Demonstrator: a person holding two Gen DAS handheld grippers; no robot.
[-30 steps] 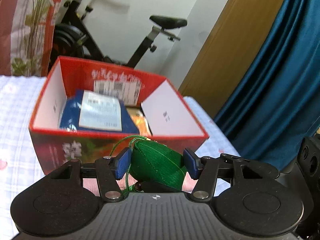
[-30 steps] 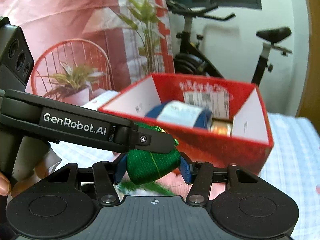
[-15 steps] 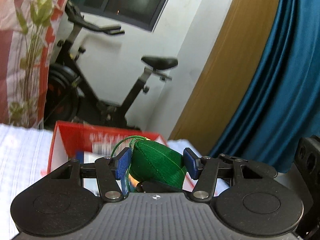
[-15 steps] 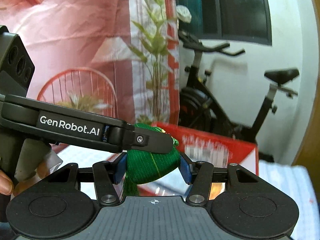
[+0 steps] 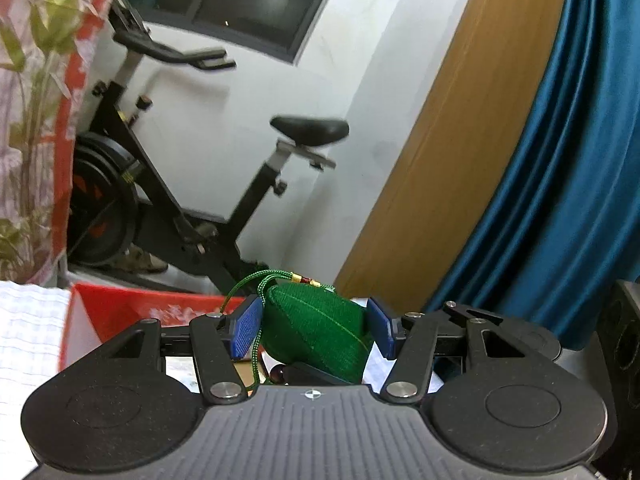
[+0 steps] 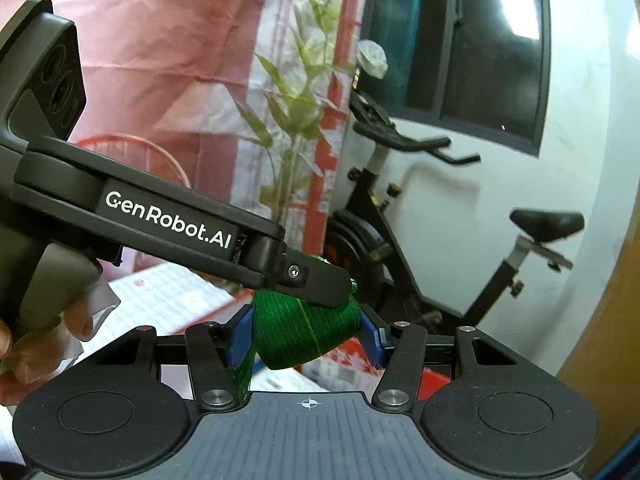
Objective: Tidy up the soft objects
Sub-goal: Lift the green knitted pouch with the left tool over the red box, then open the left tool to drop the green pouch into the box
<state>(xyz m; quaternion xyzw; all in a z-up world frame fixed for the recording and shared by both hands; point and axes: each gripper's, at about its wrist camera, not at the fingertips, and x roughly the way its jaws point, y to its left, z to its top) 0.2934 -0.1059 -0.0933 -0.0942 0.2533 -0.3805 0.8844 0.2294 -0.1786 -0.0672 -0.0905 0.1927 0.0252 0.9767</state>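
Observation:
A green woven pouch (image 5: 316, 330) with a green cord and small beads sits between the blue pads of my left gripper (image 5: 313, 330), which is shut on it. The same pouch (image 6: 296, 338) shows in the right wrist view between the blue pads of my right gripper (image 6: 306, 338), also shut on it. The left gripper's black finger (image 6: 312, 278) lies across the pouch's top there. Both grippers hold the pouch in the air above the red cardboard box (image 5: 120, 308), whose far rim shows low in both views (image 6: 352, 350).
The box stands on a white checked cloth (image 5: 28, 328). Behind it are a black exercise bike (image 5: 168, 200), a white wall, a wooden panel (image 5: 452, 140), a blue curtain (image 5: 568, 160) on the right, and a plant (image 6: 296, 100) before pink wrapping on the left.
Both grippers have risen and tilted upward with the pouch. The red box has dropped to the bottom of both views, its contents out of sight.

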